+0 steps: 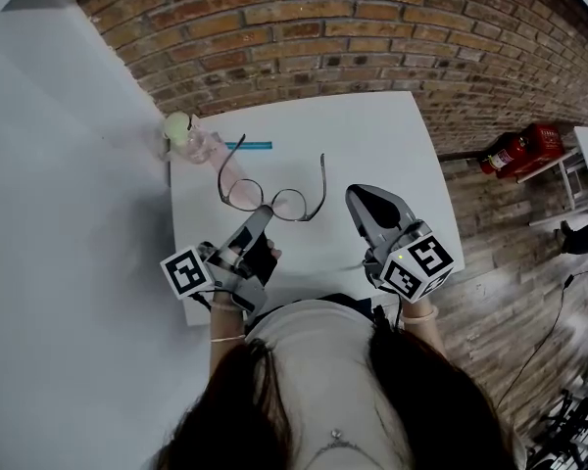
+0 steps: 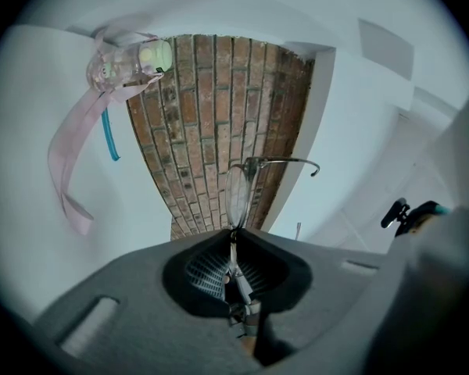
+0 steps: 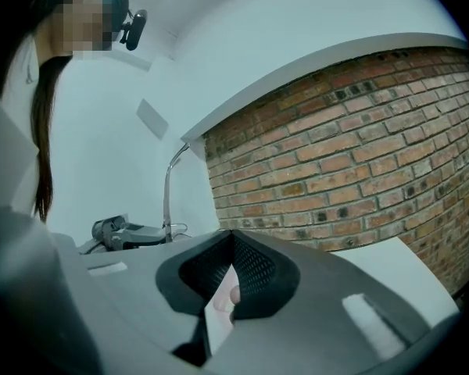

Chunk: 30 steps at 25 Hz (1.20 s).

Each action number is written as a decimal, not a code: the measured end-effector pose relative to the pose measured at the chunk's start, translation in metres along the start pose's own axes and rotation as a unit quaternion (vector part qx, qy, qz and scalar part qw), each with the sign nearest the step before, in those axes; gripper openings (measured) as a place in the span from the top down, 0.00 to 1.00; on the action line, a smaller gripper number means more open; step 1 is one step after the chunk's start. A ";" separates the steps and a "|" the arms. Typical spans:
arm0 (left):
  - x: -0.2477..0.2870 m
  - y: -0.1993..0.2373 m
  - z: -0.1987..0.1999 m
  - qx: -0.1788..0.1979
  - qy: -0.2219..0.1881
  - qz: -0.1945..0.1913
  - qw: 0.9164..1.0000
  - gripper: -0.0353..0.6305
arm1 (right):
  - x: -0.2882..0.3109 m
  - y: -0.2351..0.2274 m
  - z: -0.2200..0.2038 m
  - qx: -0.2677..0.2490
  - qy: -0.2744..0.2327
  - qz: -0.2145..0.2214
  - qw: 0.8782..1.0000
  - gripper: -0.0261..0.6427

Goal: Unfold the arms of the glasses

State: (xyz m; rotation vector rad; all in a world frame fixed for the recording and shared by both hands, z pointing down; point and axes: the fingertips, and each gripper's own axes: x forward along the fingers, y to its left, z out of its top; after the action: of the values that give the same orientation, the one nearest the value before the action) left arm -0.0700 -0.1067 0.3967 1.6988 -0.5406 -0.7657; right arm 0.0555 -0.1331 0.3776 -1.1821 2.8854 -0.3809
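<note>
Thin metal-framed glasses lie on the white table with both arms spread open, pointing away from me. My left gripper is shut on the frame at the bridge, between the two lenses. In the left gripper view one lens stands edge-on just beyond the left gripper, and one arm juts to the right. My right gripper hovers just right of the glasses, shut and holding nothing. The right gripper view shows one arm of the glasses to its left.
A clear pink pouch with a yellow-green ball and a blue stick lie at the table's far left. A brick wall backs the table. Red fire extinguishers sit on the floor to the right.
</note>
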 end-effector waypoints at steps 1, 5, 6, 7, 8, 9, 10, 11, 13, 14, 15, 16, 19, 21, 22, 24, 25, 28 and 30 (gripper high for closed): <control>-0.001 0.000 0.001 0.000 -0.001 0.000 1.000 0.91 | 0.001 0.000 -0.002 -0.004 0.003 -0.001 1.000 0.95; -0.004 0.001 0.002 -0.002 -0.001 -0.003 1.000 0.91 | 0.006 0.001 -0.010 -0.016 0.017 -0.008 1.000 0.95; -0.004 0.001 0.002 -0.003 -0.001 -0.003 1.000 0.91 | 0.007 0.001 -0.011 -0.019 0.020 -0.010 1.000 0.95; -0.005 0.002 0.002 -0.004 0.000 -0.003 1.000 0.91 | 0.007 0.001 -0.013 -0.021 0.023 -0.013 0.999 0.95; -0.005 0.002 0.003 -0.005 0.000 -0.003 1.000 0.91 | 0.008 0.000 -0.015 -0.023 0.026 -0.015 0.999 0.95; -0.005 0.002 0.003 -0.005 0.001 -0.004 1.000 0.91 | 0.008 -0.001 -0.016 -0.024 0.028 -0.018 0.999 0.95; -0.005 0.003 0.003 -0.006 0.002 -0.004 1.000 0.91 | 0.008 -0.002 -0.018 -0.025 0.031 -0.021 0.999 0.95; -0.005 0.003 0.003 -0.006 0.003 -0.005 1.000 0.91 | 0.008 -0.002 -0.019 -0.027 0.033 -0.024 0.999 0.95; -0.004 0.002 0.003 -0.007 0.005 -0.006 1.000 0.91 | 0.008 -0.003 -0.020 -0.028 0.039 -0.027 0.998 0.95; -0.004 0.002 0.002 -0.008 0.006 -0.006 1.000 0.91 | 0.008 -0.003 -0.021 -0.028 0.041 -0.027 0.998 0.95; -0.004 0.002 0.002 -0.008 0.007 -0.007 1.000 0.91 | 0.008 -0.002 -0.021 -0.028 0.043 -0.027 0.998 0.95; -0.004 0.002 0.001 -0.007 0.008 -0.008 1.000 0.91 | 0.008 -0.002 -0.022 -0.028 0.045 -0.027 0.998 0.95; -0.004 0.002 0.001 -0.007 0.009 -0.010 1.000 0.91 | 0.008 -0.001 -0.024 -0.030 0.052 -0.027 0.998 0.95; -0.004 0.002 0.000 -0.009 0.009 -0.011 1.000 0.91 | 0.008 0.000 -0.025 -0.031 0.054 -0.026 0.998 0.95; -0.005 0.002 0.000 -0.009 0.008 -0.011 1.000 0.91 | 0.008 0.000 -0.026 -0.031 0.055 -0.026 0.998 0.95; -0.005 0.003 0.001 -0.010 0.006 -0.010 1.000 0.91 | 0.008 0.000 -0.025 -0.031 0.055 -0.026 0.998 0.95; -0.005 0.003 0.001 -0.010 0.005 -0.010 1.000 0.91 | 0.008 0.000 -0.025 -0.032 0.055 -0.025 0.998 0.95; -0.004 0.002 0.000 -0.010 0.004 -0.010 1.000 0.91 | 0.008 -0.001 -0.024 -0.033 0.056 -0.023 0.998 0.95; -0.003 0.002 0.000 -0.010 0.002 -0.011 1.000 0.91 | 0.008 -0.001 -0.025 -0.033 0.058 -0.022 0.998 0.95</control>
State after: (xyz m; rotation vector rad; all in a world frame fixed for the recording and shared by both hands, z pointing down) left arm -0.0718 -0.1048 0.3995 1.6899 -0.5115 -0.7801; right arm 0.0483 -0.1337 0.4024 -1.2761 2.9971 -0.3686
